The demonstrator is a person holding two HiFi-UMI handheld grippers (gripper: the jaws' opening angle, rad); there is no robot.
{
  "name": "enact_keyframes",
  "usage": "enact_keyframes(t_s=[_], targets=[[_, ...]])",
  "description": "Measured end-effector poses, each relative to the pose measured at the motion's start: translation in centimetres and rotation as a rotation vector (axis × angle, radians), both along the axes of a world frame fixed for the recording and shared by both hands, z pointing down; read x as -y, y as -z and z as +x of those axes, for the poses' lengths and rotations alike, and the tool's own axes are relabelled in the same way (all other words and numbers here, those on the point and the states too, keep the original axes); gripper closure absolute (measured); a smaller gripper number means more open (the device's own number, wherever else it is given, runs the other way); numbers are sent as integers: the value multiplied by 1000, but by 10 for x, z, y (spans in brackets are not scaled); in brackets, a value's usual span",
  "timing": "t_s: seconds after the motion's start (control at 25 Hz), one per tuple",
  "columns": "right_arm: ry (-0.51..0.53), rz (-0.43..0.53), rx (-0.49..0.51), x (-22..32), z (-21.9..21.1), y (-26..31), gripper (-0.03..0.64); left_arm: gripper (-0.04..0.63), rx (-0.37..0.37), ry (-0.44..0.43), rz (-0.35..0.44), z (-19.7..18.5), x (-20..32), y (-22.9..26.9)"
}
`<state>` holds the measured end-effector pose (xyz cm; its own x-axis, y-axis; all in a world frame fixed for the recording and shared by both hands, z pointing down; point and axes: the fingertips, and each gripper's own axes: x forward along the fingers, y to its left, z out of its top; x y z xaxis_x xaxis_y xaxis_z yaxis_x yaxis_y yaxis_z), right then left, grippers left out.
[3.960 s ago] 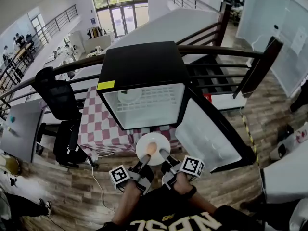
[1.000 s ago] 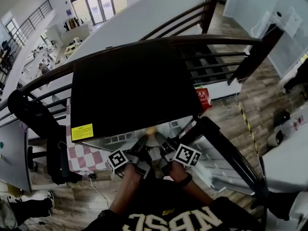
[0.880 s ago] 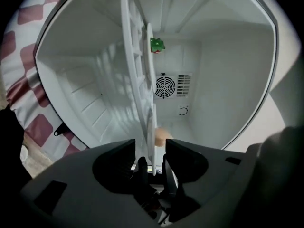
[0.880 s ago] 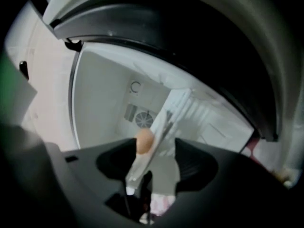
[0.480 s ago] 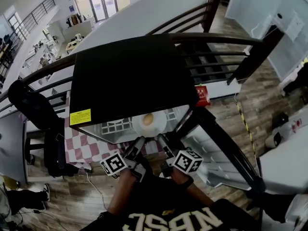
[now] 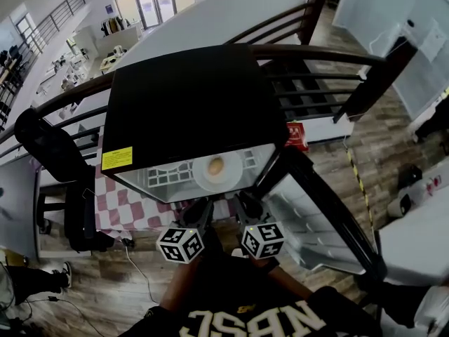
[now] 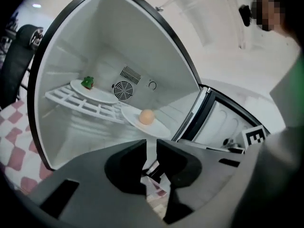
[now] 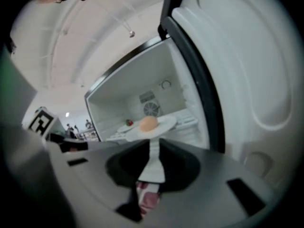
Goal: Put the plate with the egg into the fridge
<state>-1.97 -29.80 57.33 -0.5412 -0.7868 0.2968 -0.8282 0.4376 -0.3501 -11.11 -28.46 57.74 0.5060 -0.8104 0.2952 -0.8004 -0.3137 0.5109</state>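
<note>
The left gripper (image 7: 151, 145) and the right gripper (image 8: 153, 148) are before the open fridge (image 6: 182, 111). Their jaws are closing, with a narrow gap and nothing between them. Beyond them the plate (image 6: 233, 175) with the egg (image 6: 215, 165) lies on the shelf (image 7: 80, 106), at its front edge. A second plate (image 7: 97, 93) lies deeper.

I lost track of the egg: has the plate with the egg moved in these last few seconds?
Yes. The plate with the egg went from just outside the fridge's open front to inside it, onto the wire shelf.
</note>
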Motion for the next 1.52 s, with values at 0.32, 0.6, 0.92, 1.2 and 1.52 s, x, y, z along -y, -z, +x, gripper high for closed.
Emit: enact_keyframes(t_s=[0.32, 0.6, 0.92, 1.2, 1.52], targets=[[65, 56, -104, 5, -26, -2, 589, 574, 219, -20, 77, -5, 18, 0], [52, 66, -113, 22, -34, -1, 594, 574, 231, -51, 81, -4, 38, 3], [-2, 49, -97, 49, -34, -2, 594, 575, 206, -98, 65, 1, 67, 9], [-32, 48, -79, 68, -41, -1, 594, 575, 219, -109, 44, -5, 83, 6], [-36, 44, -64, 73, -39, 2, 592, 575, 184, -92, 30, -4, 81, 6]])
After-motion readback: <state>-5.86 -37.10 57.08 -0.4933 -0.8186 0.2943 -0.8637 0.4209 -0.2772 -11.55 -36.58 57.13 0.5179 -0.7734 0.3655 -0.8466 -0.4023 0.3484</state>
